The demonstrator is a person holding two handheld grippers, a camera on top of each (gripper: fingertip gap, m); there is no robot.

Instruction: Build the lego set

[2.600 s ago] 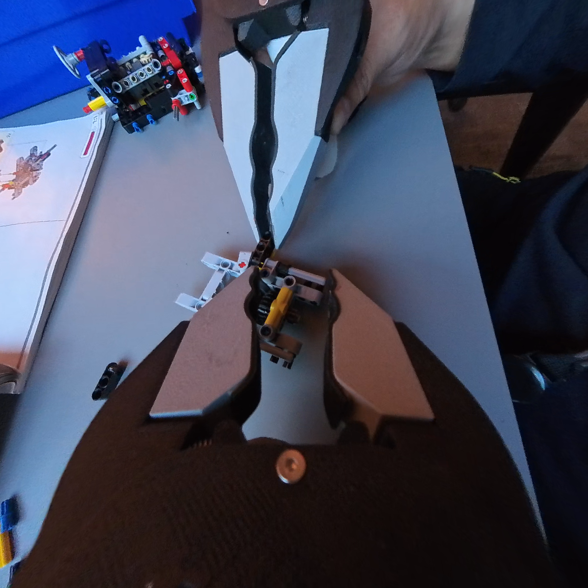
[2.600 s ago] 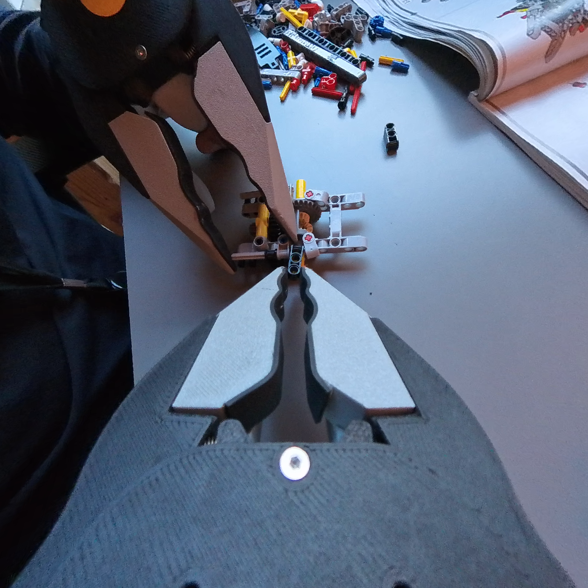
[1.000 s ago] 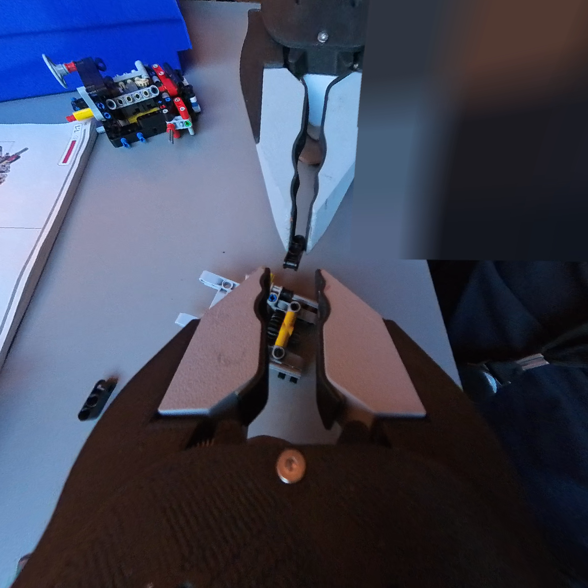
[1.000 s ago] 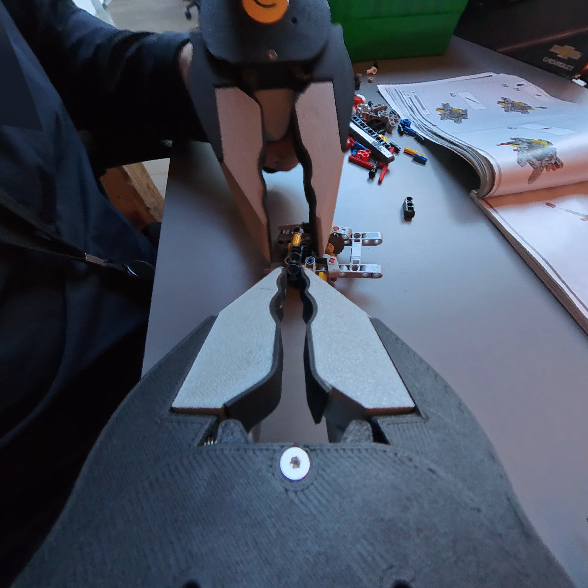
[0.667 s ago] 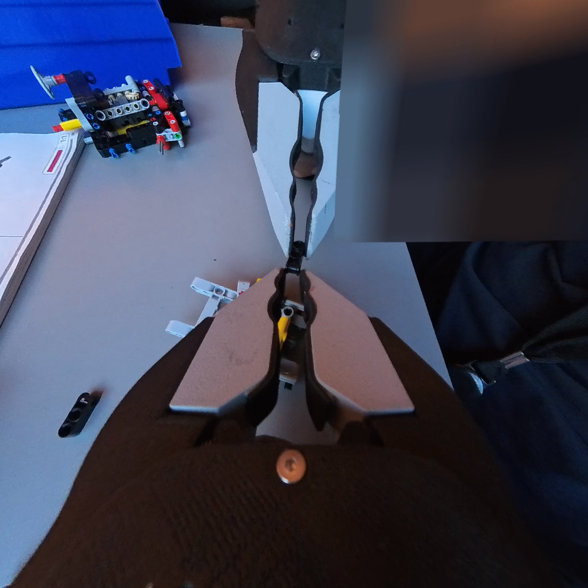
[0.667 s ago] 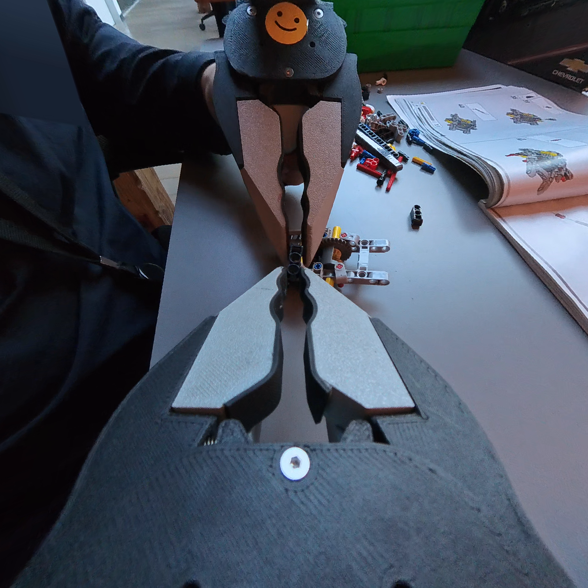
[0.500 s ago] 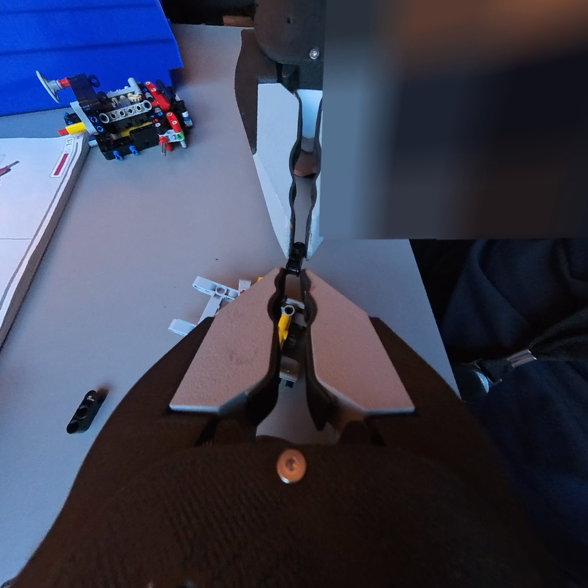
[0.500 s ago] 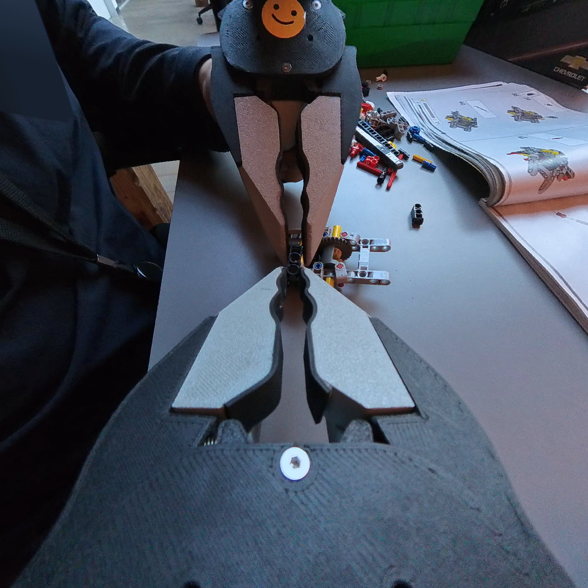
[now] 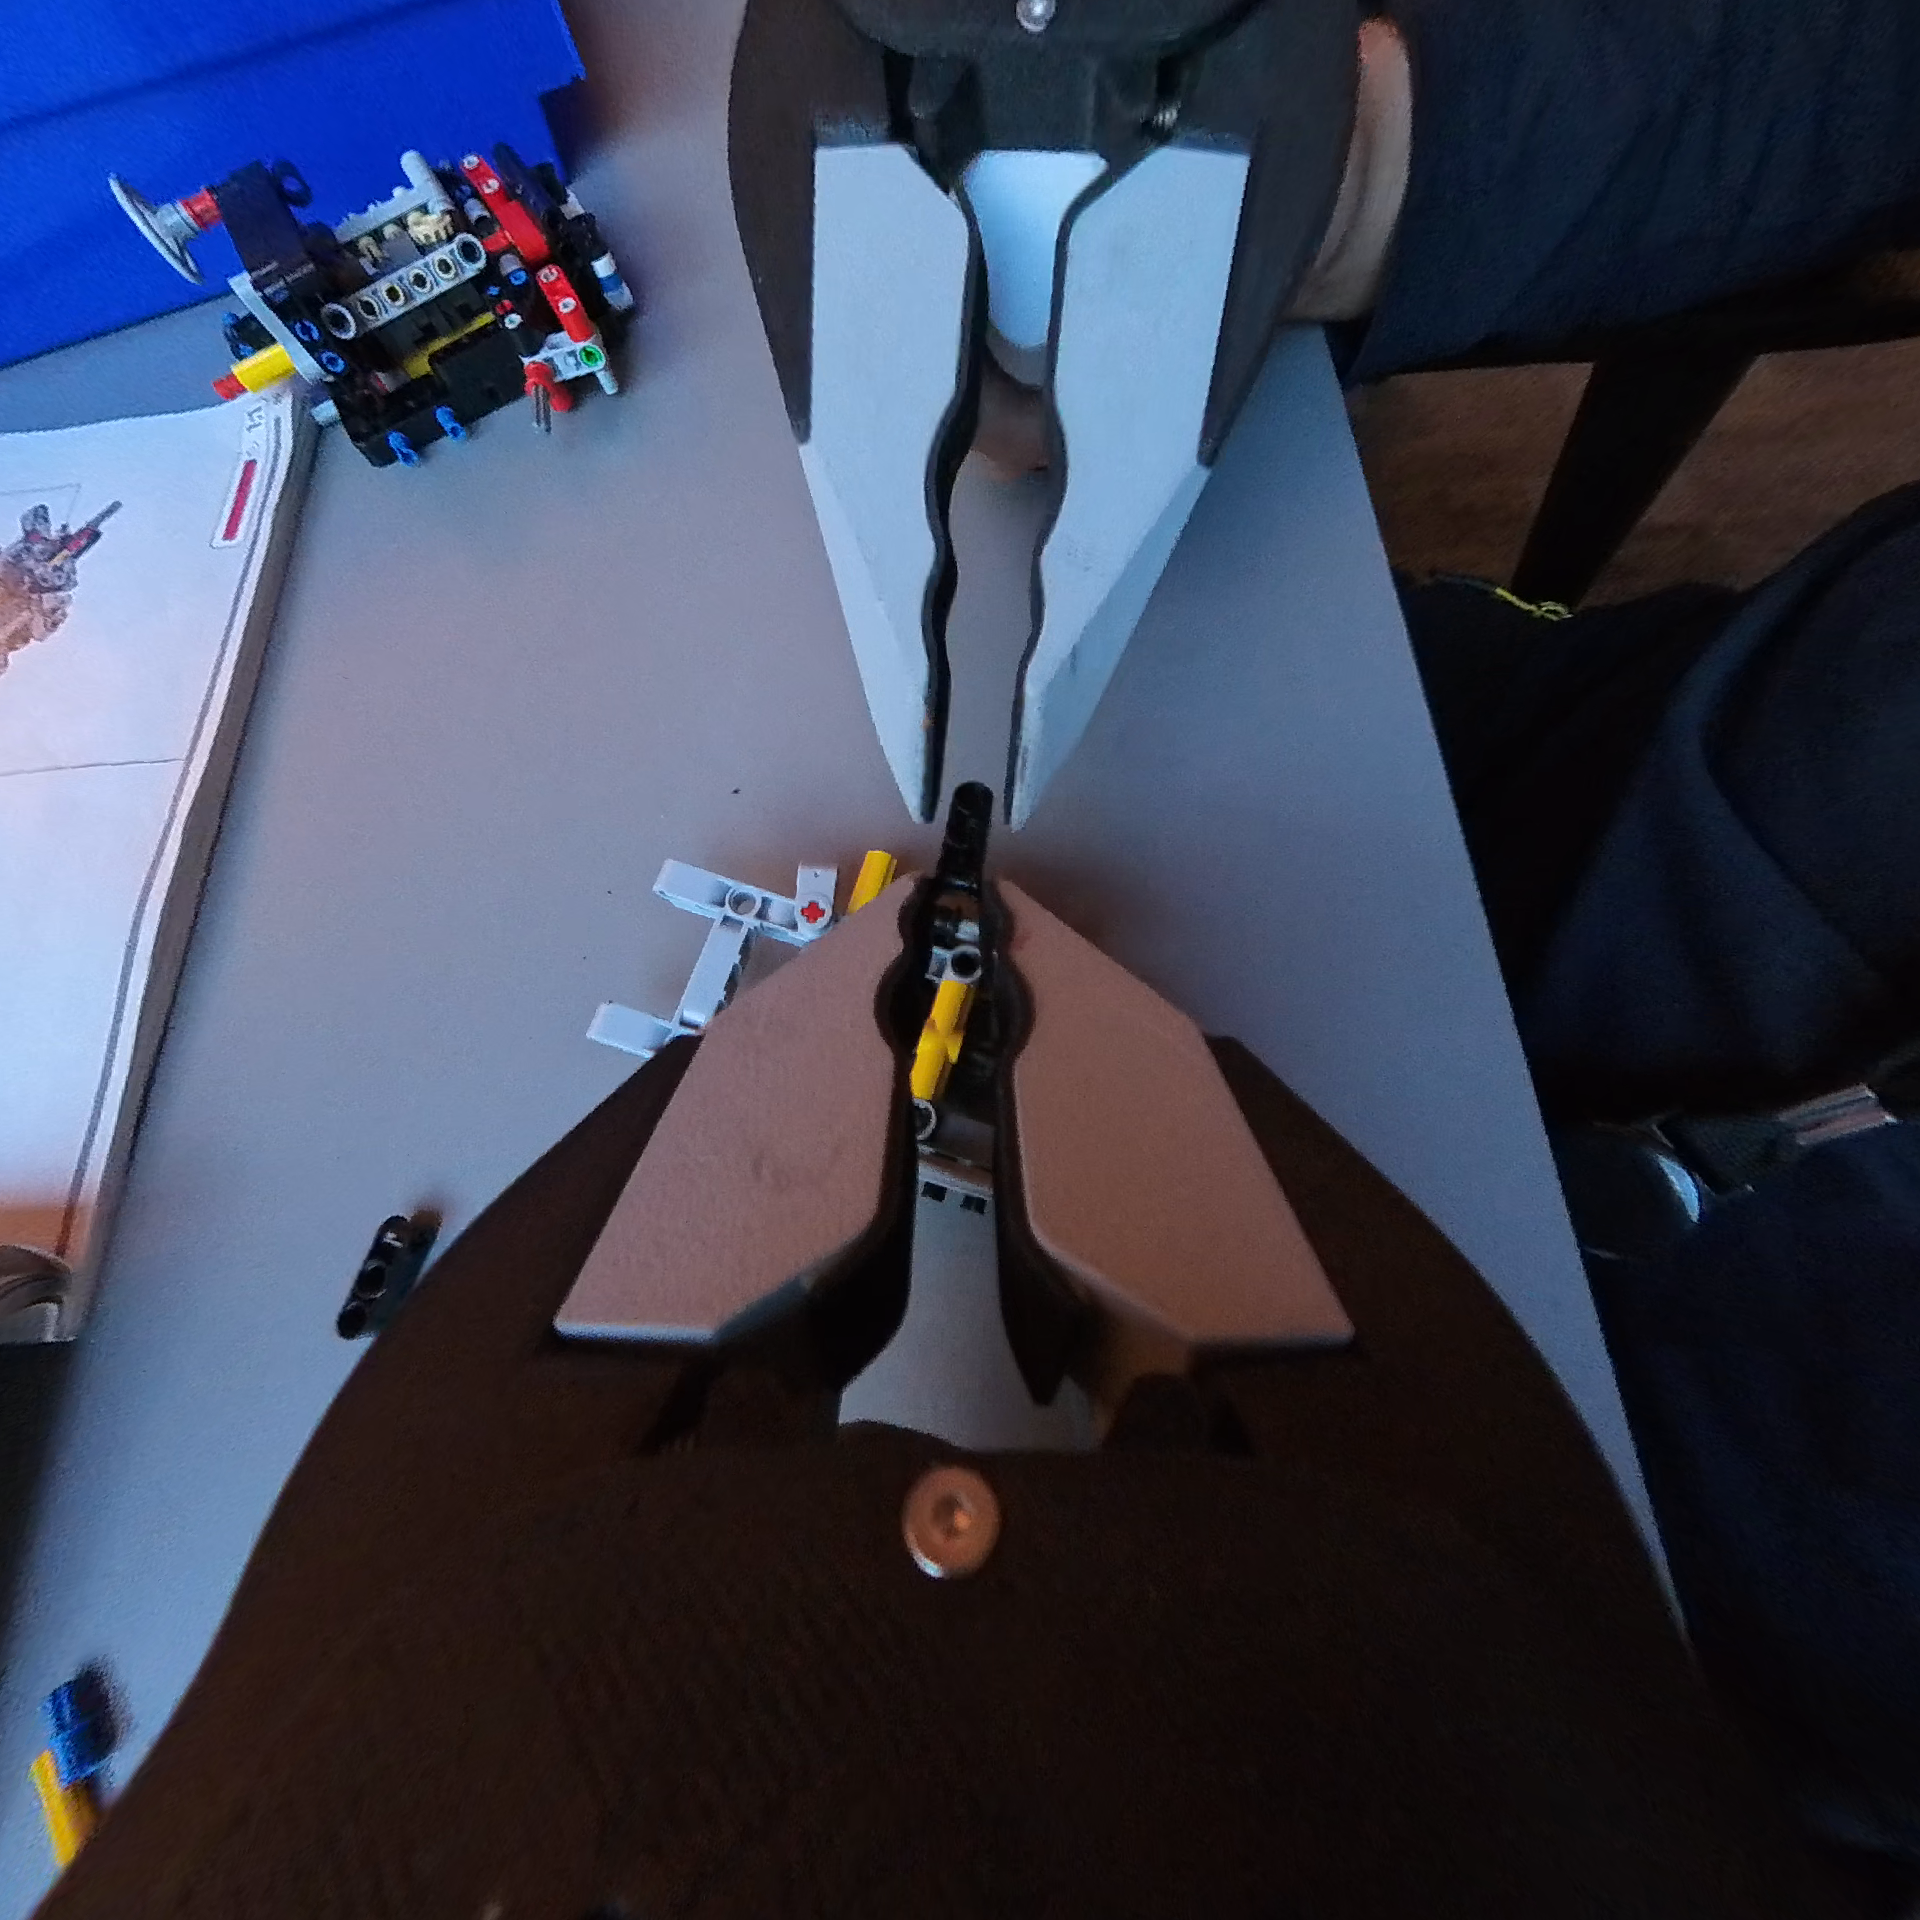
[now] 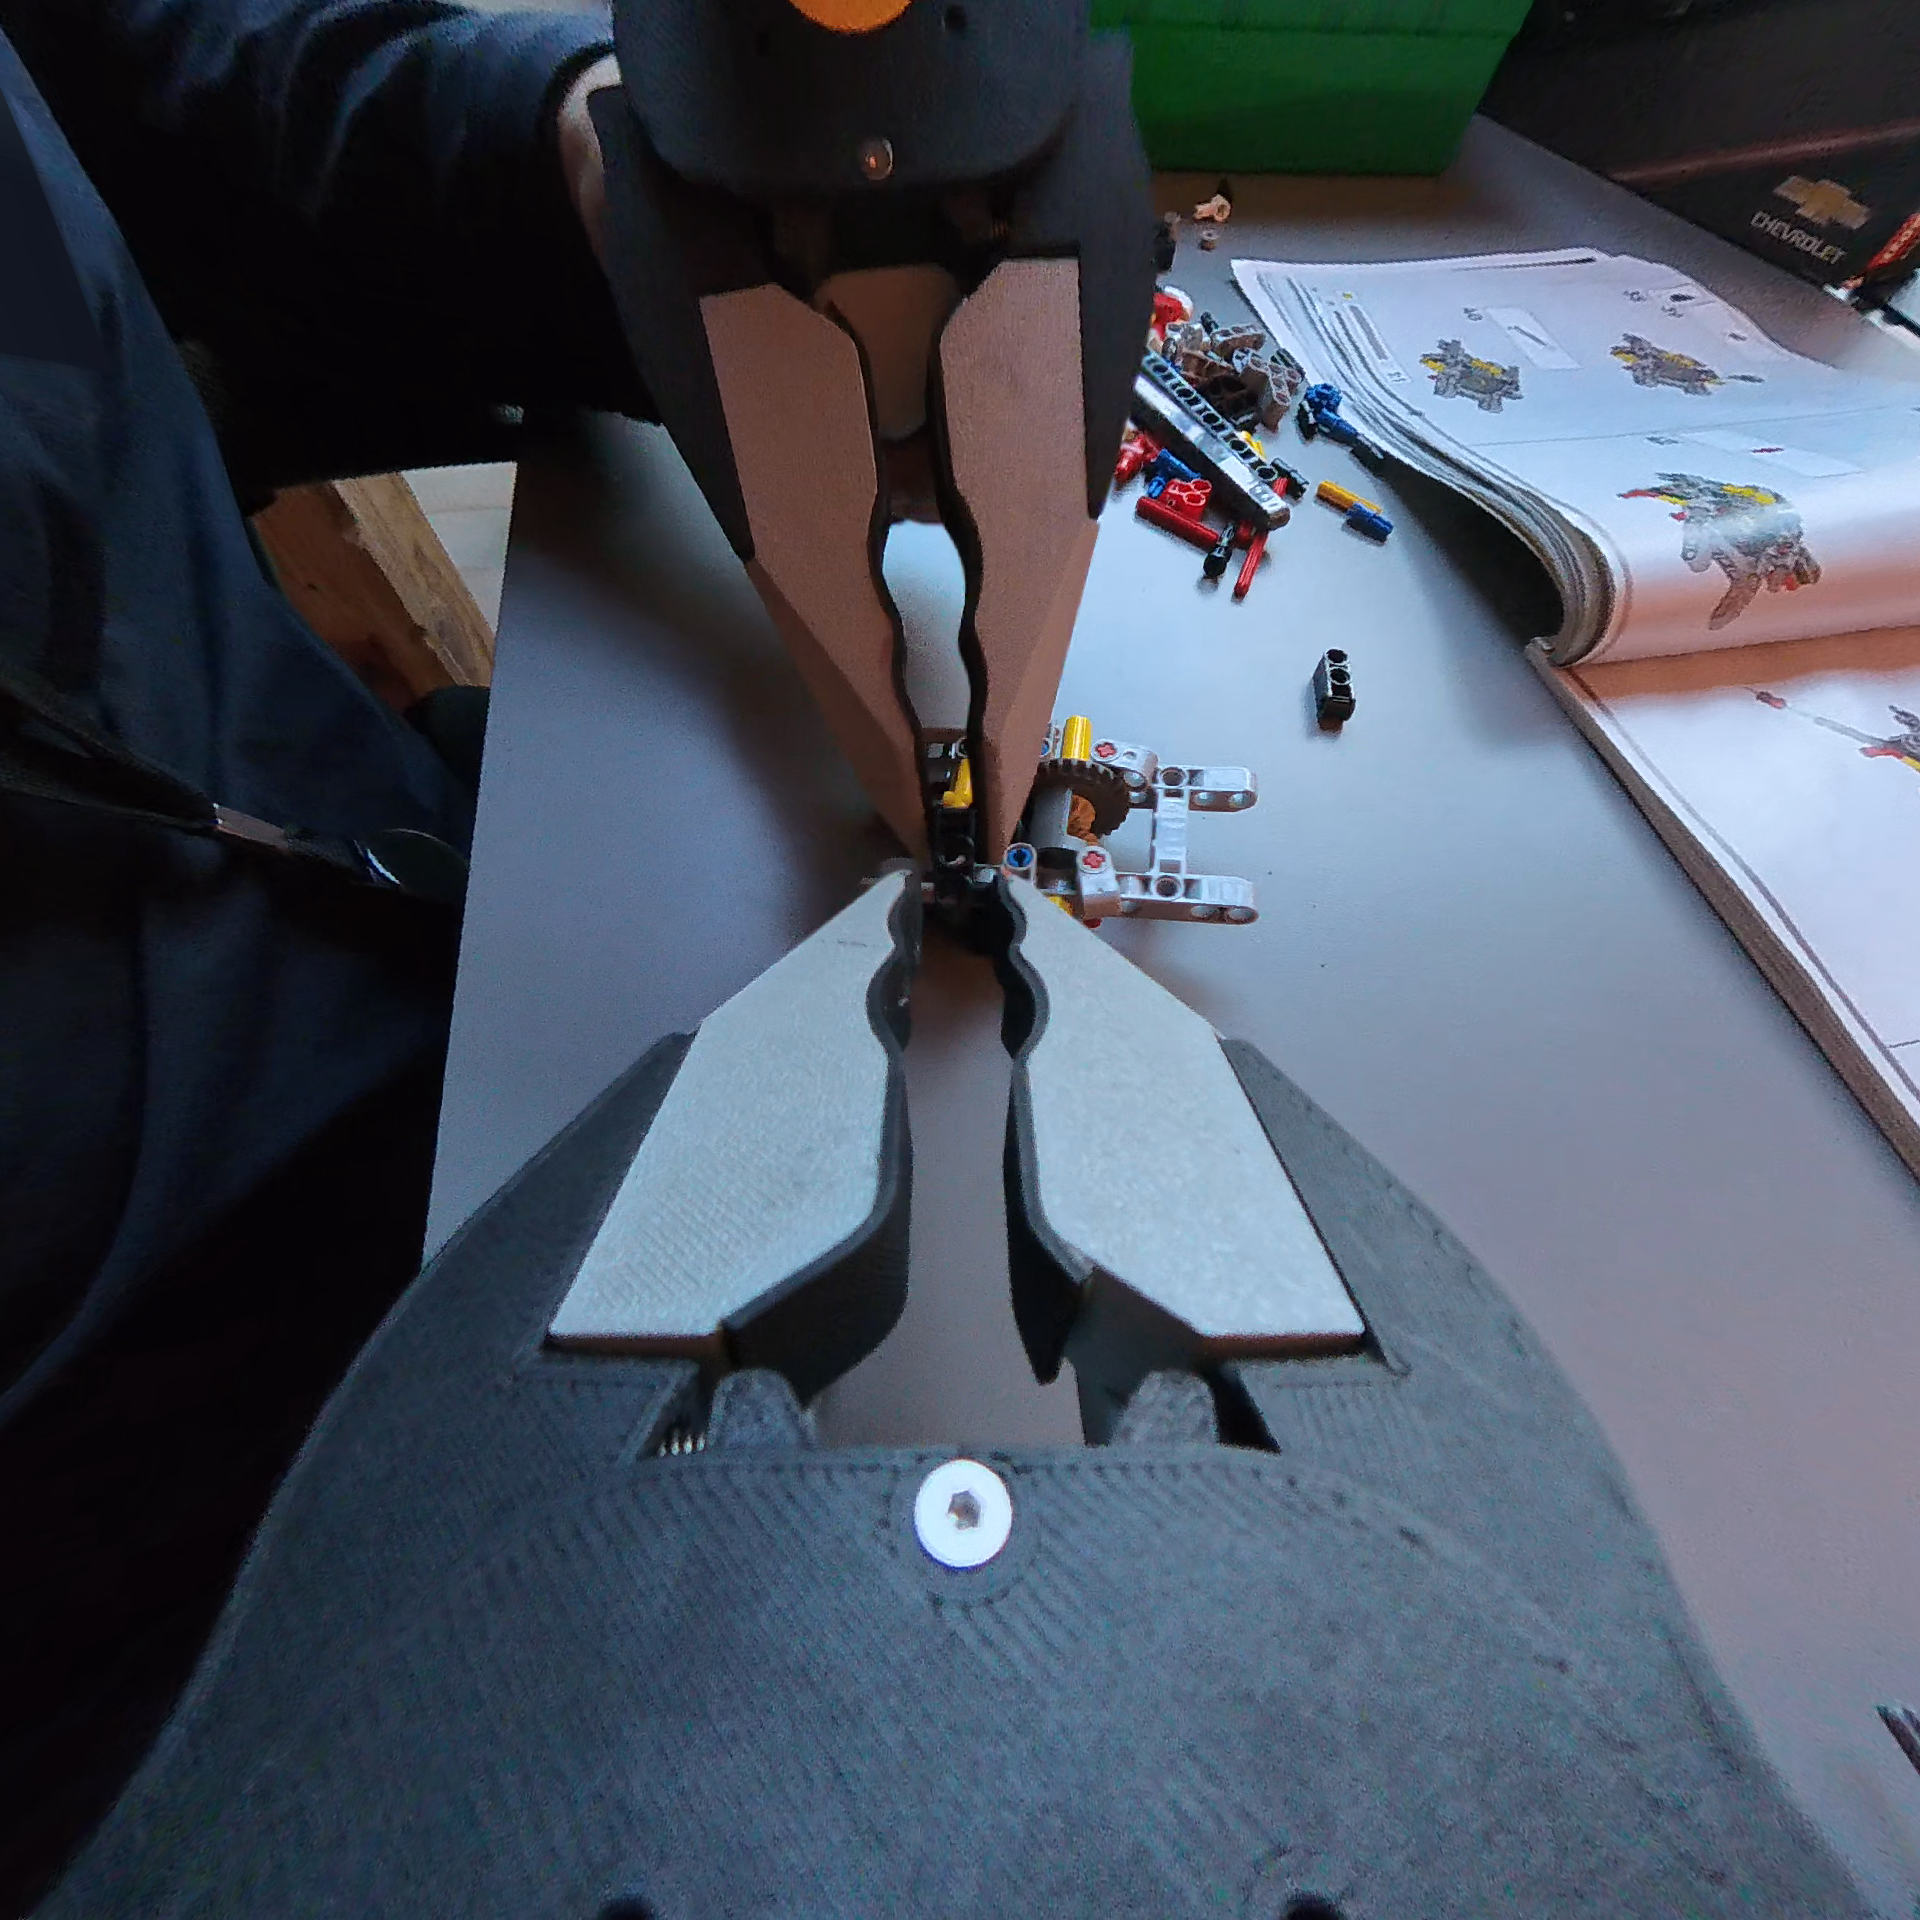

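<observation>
At the near edge of the grey table (image 10: 1558, 1039), the left tongs (image 9: 951, 914) are closed on a small brick assembly (image 10: 1132, 831), hiding most of it; only its pale grey frame (image 9: 717, 945) sticks out sideways toward the open booklet (image 10: 1662, 436). A black piece (image 9: 966, 831) points from the assembly into the right tongs (image 10: 956, 904), which stand open around it, pads clear. Loose bricks (image 10: 1226, 457), a green bin (image 10: 1299, 83), a blue bin (image 9: 260, 125) and a built model (image 9: 416, 312) lie farther off. A dark sleeve (image 10: 312, 260) is cut off.
</observation>
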